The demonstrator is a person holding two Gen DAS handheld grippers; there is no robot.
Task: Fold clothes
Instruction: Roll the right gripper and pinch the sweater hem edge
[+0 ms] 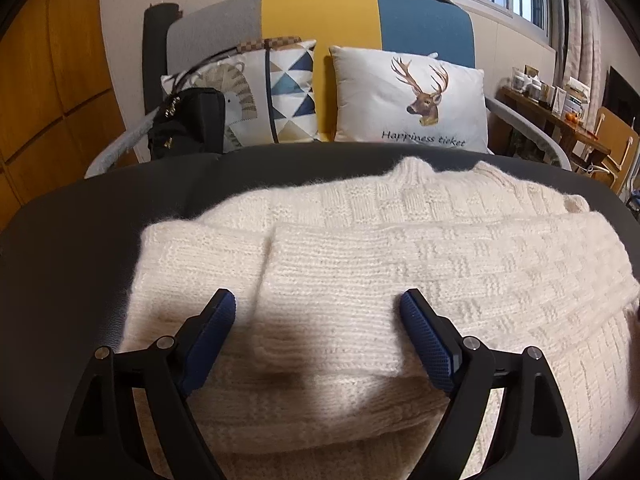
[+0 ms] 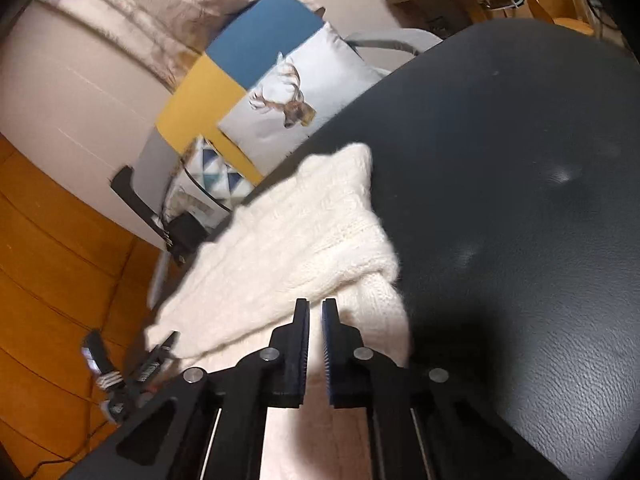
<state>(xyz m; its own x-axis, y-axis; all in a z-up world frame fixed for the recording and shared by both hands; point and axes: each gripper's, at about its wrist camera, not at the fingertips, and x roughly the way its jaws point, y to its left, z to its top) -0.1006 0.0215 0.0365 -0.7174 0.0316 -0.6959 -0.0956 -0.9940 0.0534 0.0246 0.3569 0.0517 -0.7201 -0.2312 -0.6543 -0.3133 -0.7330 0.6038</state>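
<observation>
Looking along my left claw (image 1: 318,312), I see its two blue pads spread wide and holding nothing, set on either side of a folded-over flap of the cream sweater (image 1: 360,264). The sweater lies flat on the dark tabletop (image 1: 80,216), already doubled over at least once, its collar pointing away toward the sofa (image 1: 320,12). I judge the folding to be well along: the next move would be to close on this near edge and carry it forward over the rest, and that calls for catching every layer of the thick knit between the pads, not just the top one. Beyond the tabletop's far edge sit two cushions, a deer cushion (image 1: 412,96) and a patterned cushion (image 1: 276,92), with a black bag (image 1: 188,120) beside them; all are well apart from the sweater and block nothing. Turning to the right view, which is tilted and a little blurred, my right claw (image 2: 315,308) has its pads drawn nearly together with a thin gap between them. They hover at the sweater's (image 2: 288,240) corner by the bare tabletop (image 2: 520,200), but I cannot tell whether any knit is caught in that gap. The other claw's tip shows at lower left, and the tabletop to the right of the sweater lies open for a fold.
</observation>
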